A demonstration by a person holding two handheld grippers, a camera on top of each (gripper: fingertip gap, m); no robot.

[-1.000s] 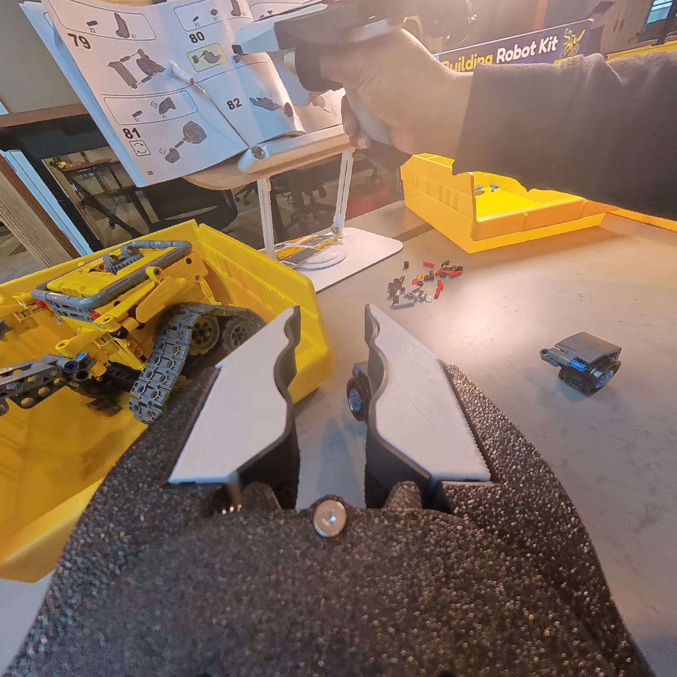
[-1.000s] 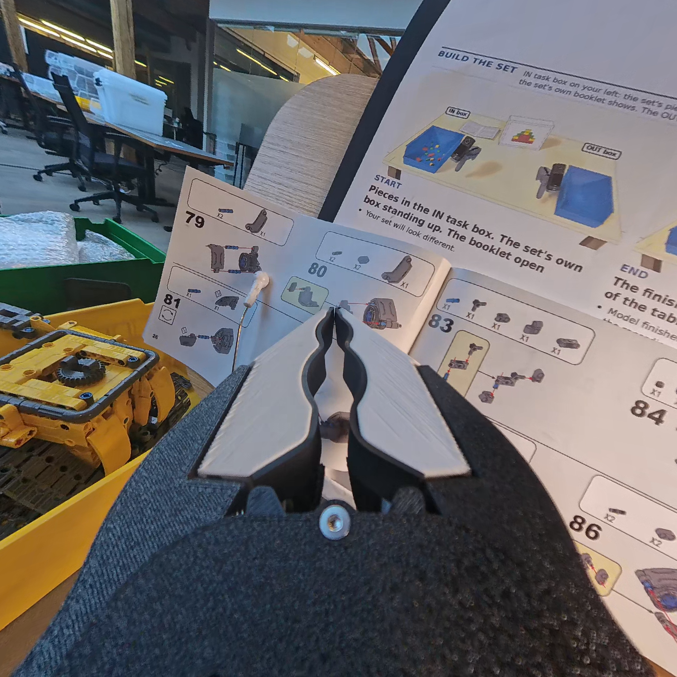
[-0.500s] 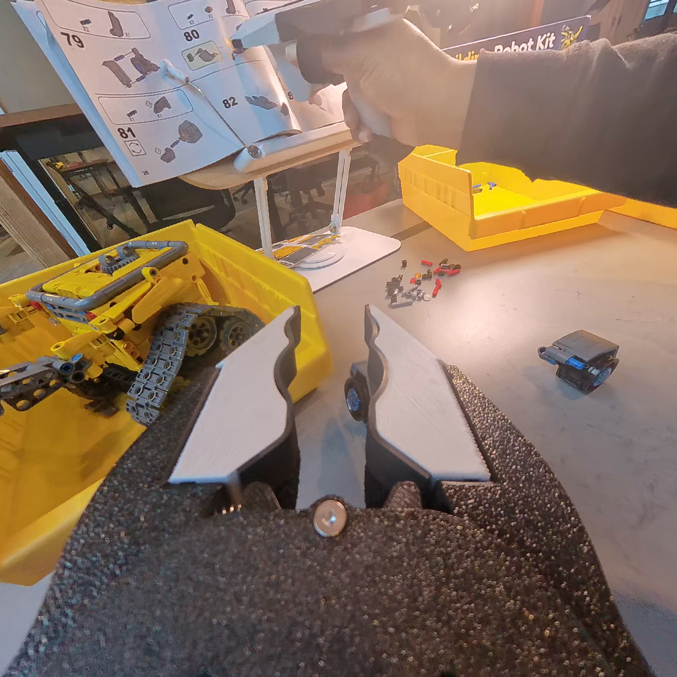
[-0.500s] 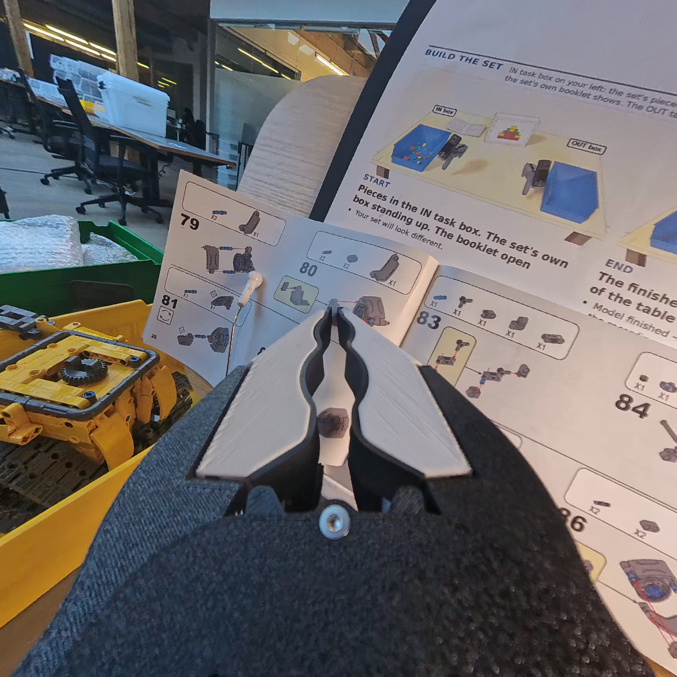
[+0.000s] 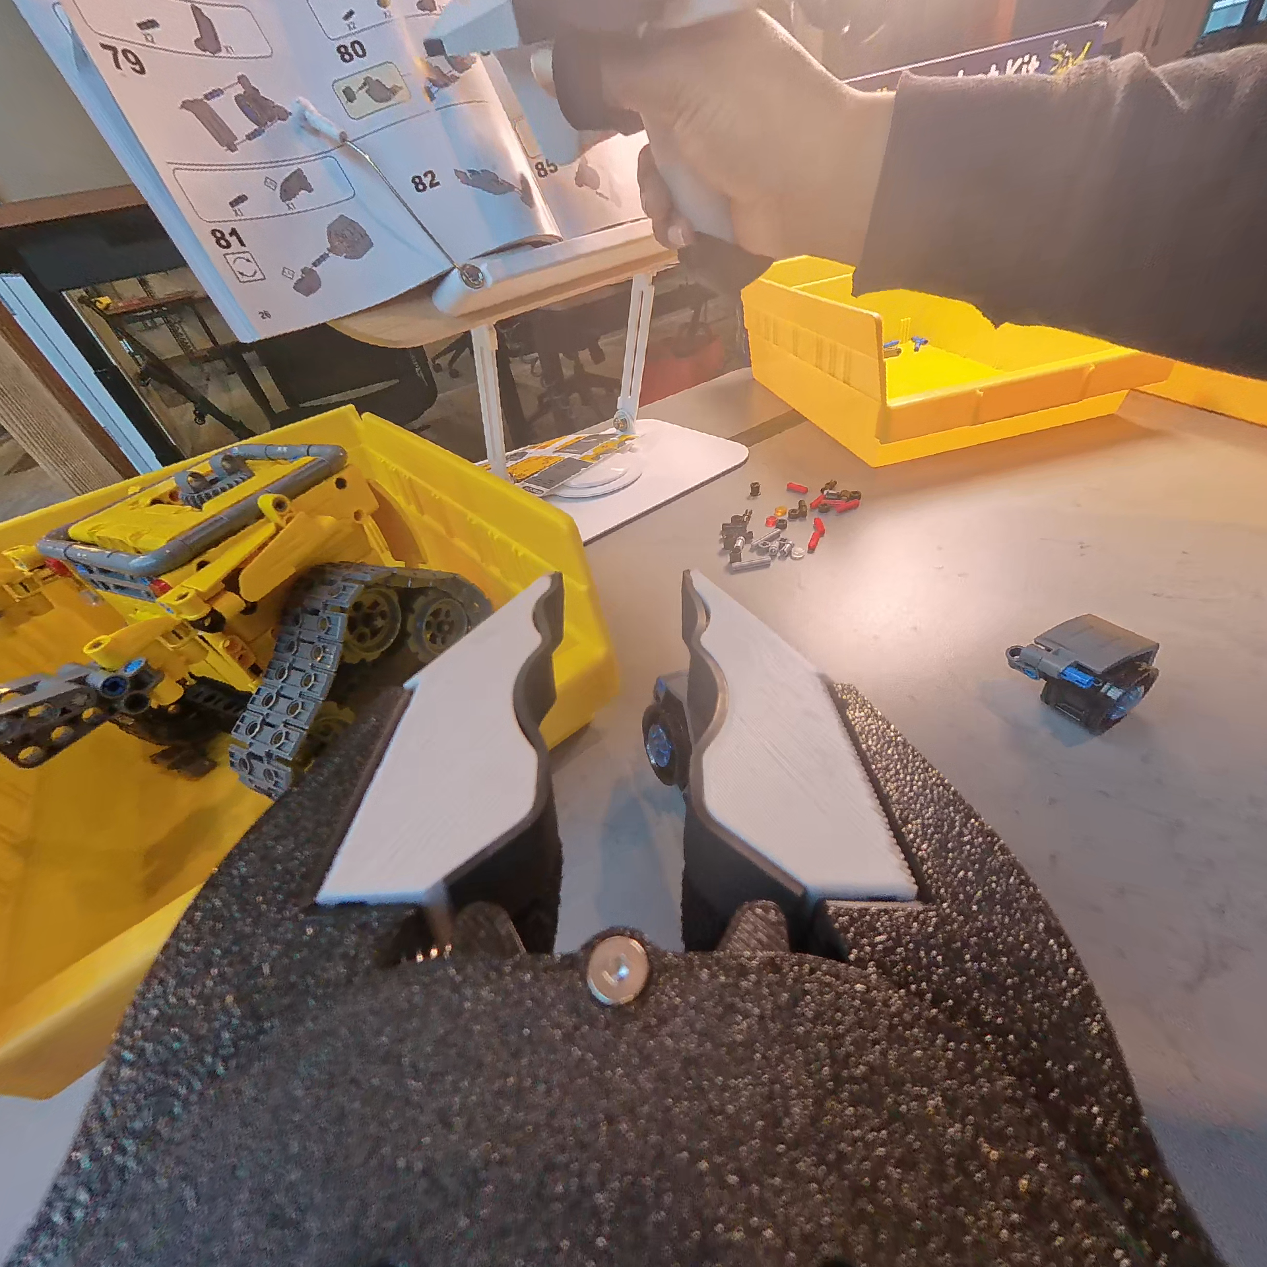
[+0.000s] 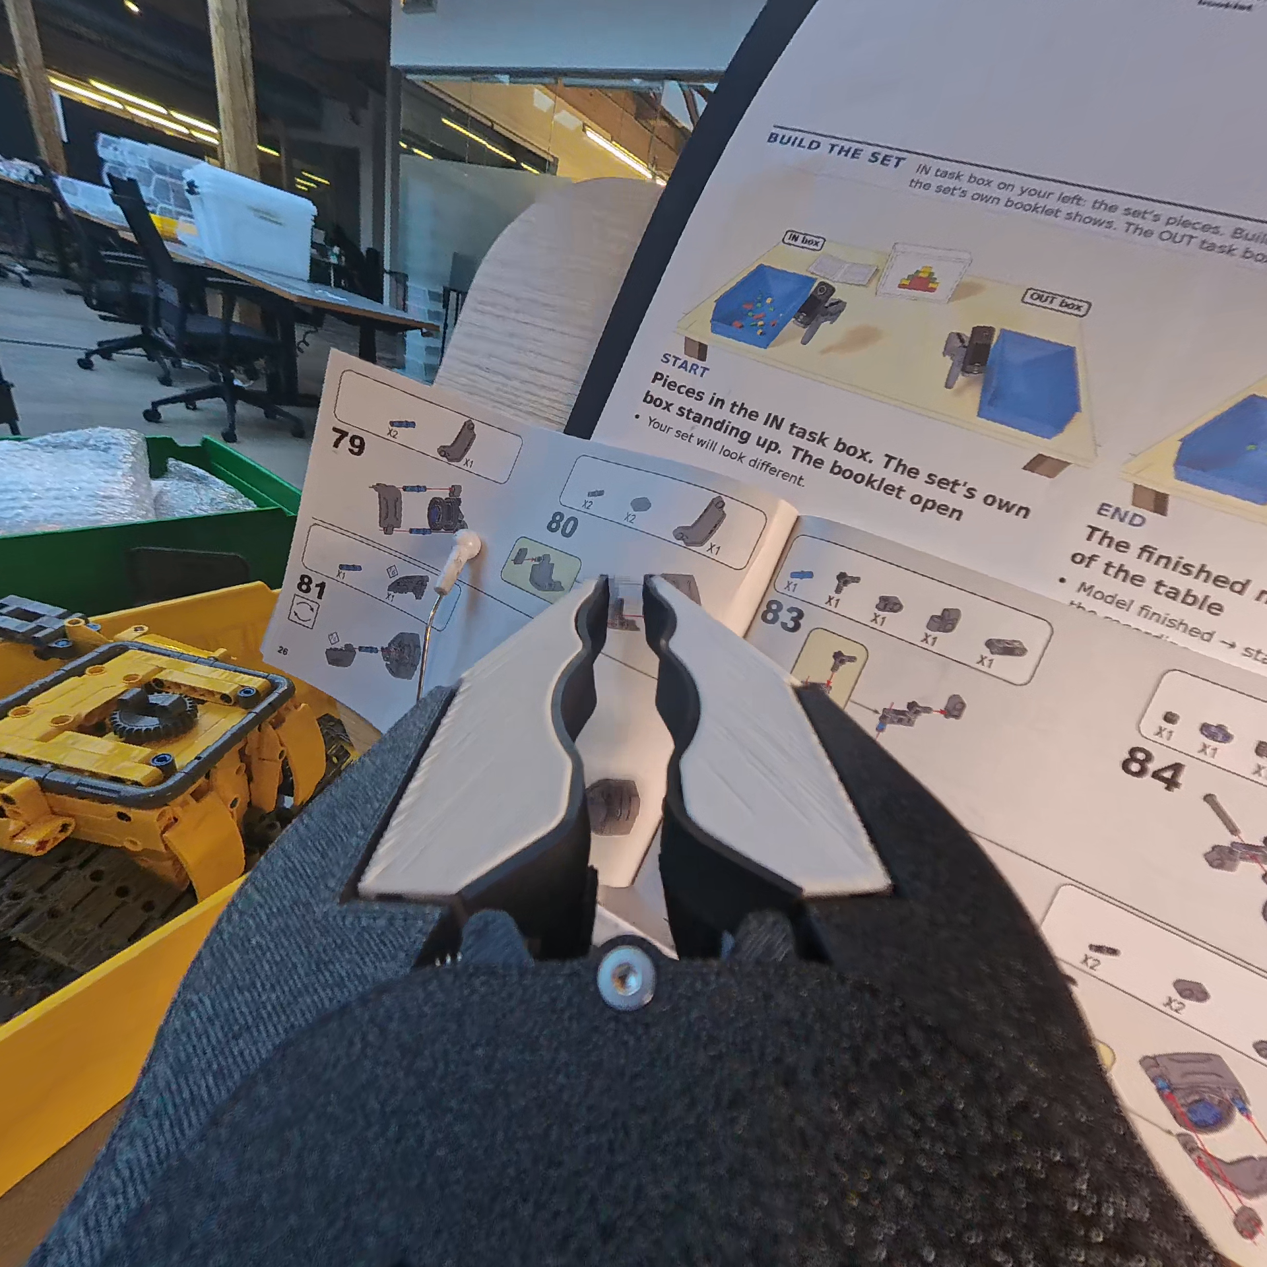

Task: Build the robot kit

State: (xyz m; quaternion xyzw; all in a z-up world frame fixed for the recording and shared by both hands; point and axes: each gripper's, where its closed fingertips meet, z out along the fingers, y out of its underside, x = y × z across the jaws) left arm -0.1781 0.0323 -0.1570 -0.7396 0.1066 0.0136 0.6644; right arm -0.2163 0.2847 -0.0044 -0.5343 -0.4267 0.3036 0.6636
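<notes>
The yellow bin [image 5: 480, 521] on the left is cut off by the frame; it holds a tracked model [image 5: 226, 617]. The left gripper [image 5: 620, 603] is spread, and a dark wheel [image 5: 661, 733] is half hidden behind its right finger. The right gripper [image 6: 624, 583] is slightly parted at the booklet [image 6: 425, 548], raised by a sleeved hand [image 5: 740, 130].

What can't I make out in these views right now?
- Wheel, left wrist view: mostly behind left gripper finger.
- Right gripper, right wrist view: tips blurred; grip on booklet page unclear.
- Loose parts, left wrist view: too small.
- Far bin, left wrist view: sleeve covers it partly.
</notes>
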